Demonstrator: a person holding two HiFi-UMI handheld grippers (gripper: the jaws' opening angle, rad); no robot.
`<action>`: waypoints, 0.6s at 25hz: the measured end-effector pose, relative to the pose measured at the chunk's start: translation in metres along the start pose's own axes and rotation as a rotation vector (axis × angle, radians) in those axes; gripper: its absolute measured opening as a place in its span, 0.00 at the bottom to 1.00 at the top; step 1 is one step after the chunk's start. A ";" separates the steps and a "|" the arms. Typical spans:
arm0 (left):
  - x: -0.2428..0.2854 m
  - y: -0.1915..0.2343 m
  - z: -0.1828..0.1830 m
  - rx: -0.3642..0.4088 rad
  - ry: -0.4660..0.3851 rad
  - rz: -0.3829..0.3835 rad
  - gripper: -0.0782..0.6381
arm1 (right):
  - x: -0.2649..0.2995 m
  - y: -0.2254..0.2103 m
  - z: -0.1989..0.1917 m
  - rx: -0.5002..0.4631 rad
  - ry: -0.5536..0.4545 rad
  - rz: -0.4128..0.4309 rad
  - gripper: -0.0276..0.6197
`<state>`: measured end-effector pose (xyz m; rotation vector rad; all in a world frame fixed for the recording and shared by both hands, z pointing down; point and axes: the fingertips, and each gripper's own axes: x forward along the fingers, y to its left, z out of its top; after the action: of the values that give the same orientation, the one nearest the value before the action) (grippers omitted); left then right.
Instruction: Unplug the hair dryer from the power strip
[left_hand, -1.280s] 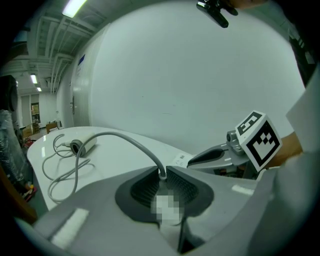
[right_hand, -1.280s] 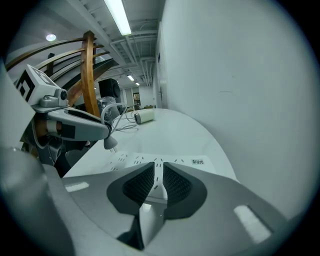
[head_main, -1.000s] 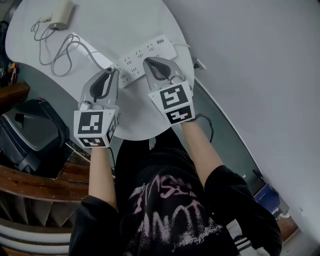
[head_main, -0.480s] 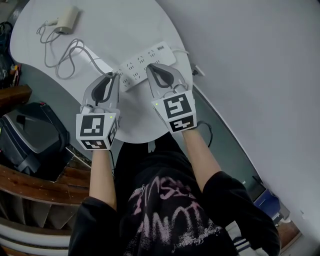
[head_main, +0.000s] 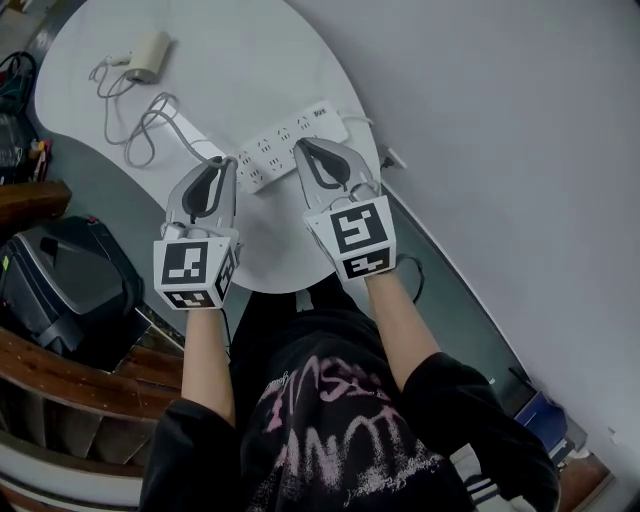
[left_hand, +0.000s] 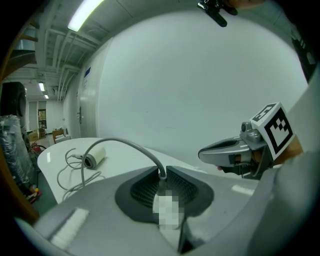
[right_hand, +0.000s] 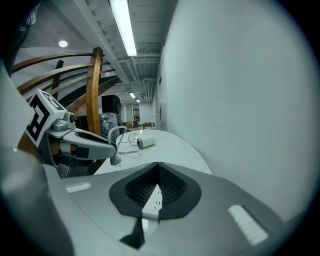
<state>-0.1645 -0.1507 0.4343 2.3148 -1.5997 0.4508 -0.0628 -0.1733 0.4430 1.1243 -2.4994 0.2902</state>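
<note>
Plug (right_hand: 115, 160) clear of the power strip (head_main: 290, 140), clamped in the left gripper's (head_main: 222, 165) closed jaws.
Within 1 second that gripper has drawn back off the sockets; the right gripper (head_main: 305, 150) sits closed and empty over the strip, the hair dryer (head_main: 148, 57) well apart. Unplugging looks done.

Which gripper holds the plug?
The left gripper, clamping the plug with cable trailing from its jaws; the right gripper is shut on nothing by the power strip.
</note>
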 end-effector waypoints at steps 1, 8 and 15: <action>-0.002 0.000 0.002 0.001 -0.007 0.002 0.18 | -0.002 0.001 0.002 -0.001 -0.006 -0.001 0.07; -0.018 -0.001 0.021 0.013 -0.055 0.019 0.18 | -0.015 0.004 0.020 -0.013 -0.047 -0.002 0.07; -0.029 -0.006 0.043 0.043 -0.098 0.031 0.18 | -0.025 0.005 0.037 -0.017 -0.085 0.004 0.07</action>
<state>-0.1645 -0.1412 0.3831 2.3807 -1.6887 0.3878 -0.0613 -0.1660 0.3989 1.1479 -2.5731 0.2266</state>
